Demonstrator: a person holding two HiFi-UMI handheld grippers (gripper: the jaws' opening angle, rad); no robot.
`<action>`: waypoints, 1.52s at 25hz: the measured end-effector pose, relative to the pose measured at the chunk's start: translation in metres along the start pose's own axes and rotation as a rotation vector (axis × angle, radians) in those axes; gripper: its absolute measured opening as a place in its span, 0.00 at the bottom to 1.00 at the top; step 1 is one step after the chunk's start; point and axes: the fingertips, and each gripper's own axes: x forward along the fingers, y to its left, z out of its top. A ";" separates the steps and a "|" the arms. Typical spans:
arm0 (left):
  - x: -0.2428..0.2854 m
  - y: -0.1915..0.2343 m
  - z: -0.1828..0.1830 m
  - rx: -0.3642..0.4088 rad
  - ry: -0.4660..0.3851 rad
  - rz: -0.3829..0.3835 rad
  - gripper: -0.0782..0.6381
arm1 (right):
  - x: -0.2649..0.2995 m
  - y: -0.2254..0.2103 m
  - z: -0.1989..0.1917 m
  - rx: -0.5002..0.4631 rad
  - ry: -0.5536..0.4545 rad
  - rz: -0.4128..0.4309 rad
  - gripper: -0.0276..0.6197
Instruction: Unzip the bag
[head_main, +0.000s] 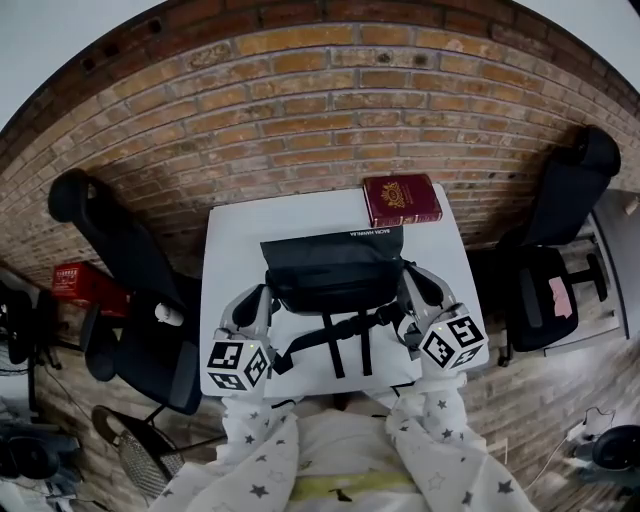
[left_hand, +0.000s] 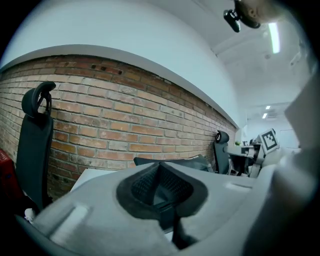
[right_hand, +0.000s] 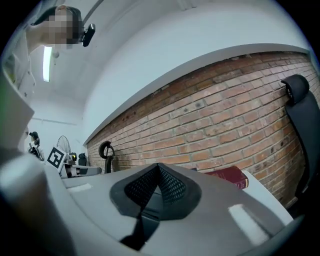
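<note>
A black bag (head_main: 335, 270) sits on the white table (head_main: 230, 250), its buckled straps (head_main: 335, 345) trailing toward me. My left gripper (head_main: 258, 305) is at the bag's left end and my right gripper (head_main: 412, 305) at its right end. In the left gripper view the jaws (left_hand: 160, 170) are closed, with a dark strap running down from between them; the bag's top edge (left_hand: 195, 161) shows just beyond. The right gripper (right_hand: 159, 172) is likewise closed, and a black strap drops from its pads. The zipper is not visible.
A dark red book (head_main: 401, 199) (right_hand: 227, 176) lies at the table's far right corner, behind the bag. Black office chairs stand at the left (head_main: 120, 250) and right (head_main: 570, 200). A brick wall (head_main: 330, 100) runs behind the table. A red box (head_main: 80, 282) lies on the floor at left.
</note>
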 end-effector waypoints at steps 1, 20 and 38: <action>-0.001 0.000 0.004 0.000 -0.009 0.003 0.11 | 0.000 0.002 0.005 0.002 -0.017 0.001 0.05; -0.011 0.021 0.043 0.042 -0.097 0.061 0.11 | -0.007 -0.003 0.043 0.021 -0.135 -0.055 0.05; -0.007 0.021 0.046 0.078 -0.089 0.067 0.11 | -0.005 -0.007 0.039 0.028 -0.141 -0.060 0.05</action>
